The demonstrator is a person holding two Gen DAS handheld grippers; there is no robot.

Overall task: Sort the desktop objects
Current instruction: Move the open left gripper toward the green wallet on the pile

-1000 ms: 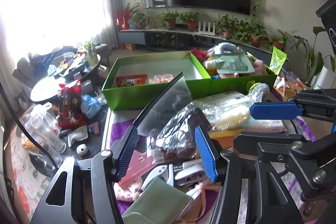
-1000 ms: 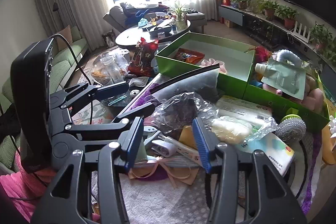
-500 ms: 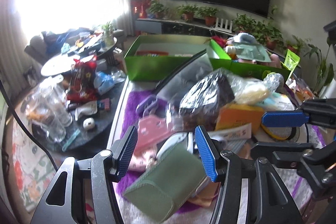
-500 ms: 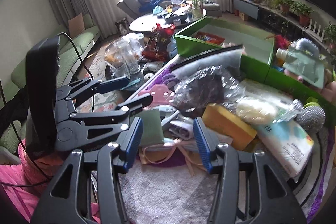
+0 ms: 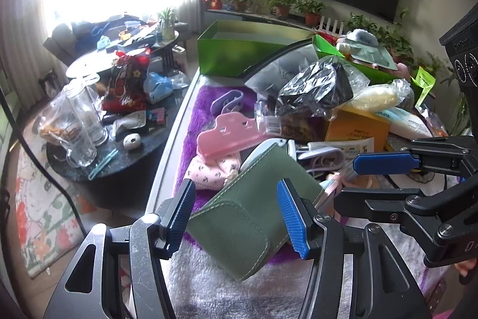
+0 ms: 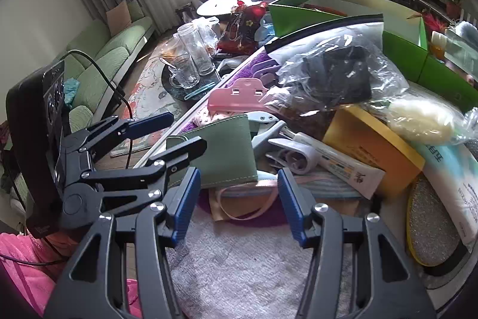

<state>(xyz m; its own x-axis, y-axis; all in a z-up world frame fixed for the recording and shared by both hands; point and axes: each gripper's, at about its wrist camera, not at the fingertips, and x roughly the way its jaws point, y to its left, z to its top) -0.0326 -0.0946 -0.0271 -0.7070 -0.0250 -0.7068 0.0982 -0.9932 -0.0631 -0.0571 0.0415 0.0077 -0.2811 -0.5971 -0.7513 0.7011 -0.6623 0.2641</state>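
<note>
A pile of objects lies on a purple and white cloth. A green wallet (image 5: 248, 211) sits at its near edge; it also shows in the right wrist view (image 6: 224, 151). My left gripper (image 5: 236, 217) is open, its blue pads on either side of the wallet, not touching it. My right gripper (image 6: 236, 202) is open and empty, low over a pink ribbon (image 6: 251, 208) just right of the wallet. A pink clip (image 5: 224, 136), an orange box (image 5: 355, 124), a white tube (image 6: 337, 166) and a bagged dark item (image 5: 316, 85) lie further in.
A green box (image 5: 230, 59) with two compartments stands behind the pile. A low dark round table (image 5: 119, 151) with glass jars (image 5: 80, 121) and a red snack bag (image 5: 125, 85) is to the left. A scrubber pad (image 6: 430, 223) lies at the right.
Both grippers have pulled back and dropped lower toward the near edge of the pile. The green wallet now lies between my left pads. Both stay open.
</note>
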